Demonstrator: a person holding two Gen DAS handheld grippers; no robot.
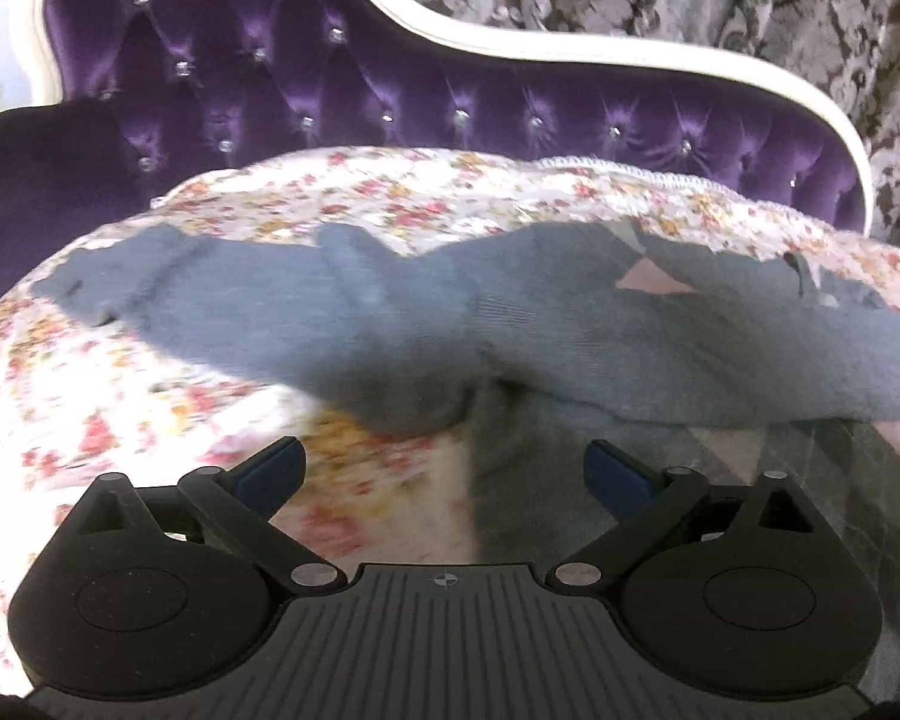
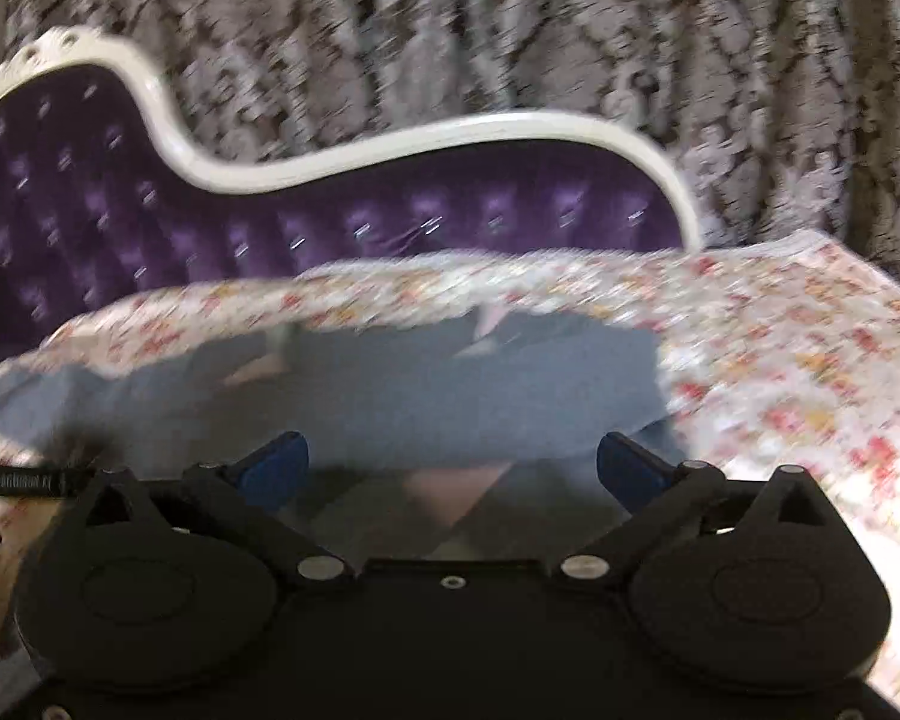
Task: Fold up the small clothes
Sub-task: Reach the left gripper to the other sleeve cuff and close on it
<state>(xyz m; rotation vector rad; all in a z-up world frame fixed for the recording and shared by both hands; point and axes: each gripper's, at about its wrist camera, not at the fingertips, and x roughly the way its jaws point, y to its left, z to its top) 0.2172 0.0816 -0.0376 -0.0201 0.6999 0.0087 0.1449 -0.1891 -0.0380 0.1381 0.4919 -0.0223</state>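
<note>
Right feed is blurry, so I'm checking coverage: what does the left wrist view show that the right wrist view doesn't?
Left wrist only: the sweater's sleeve stretching left to its cuff, sharply, plus the open left gripper.

Right wrist only: the sweater's right edge with bare floral sheet beyond it, plus the open right gripper.

Both: the grey sweater with its pink diamonds on the sheet, the purple sofa and the curtain.

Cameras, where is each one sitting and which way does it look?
Left wrist: sits on the left gripper, looks forward over its open blue fingers at the grey sweater on the floral cover.
Right wrist: sits on the right gripper, open too, facing the same sweater; picture blurred.
Shared: sweater, floral cover, purple sofa back, patterned curtain.
</note>
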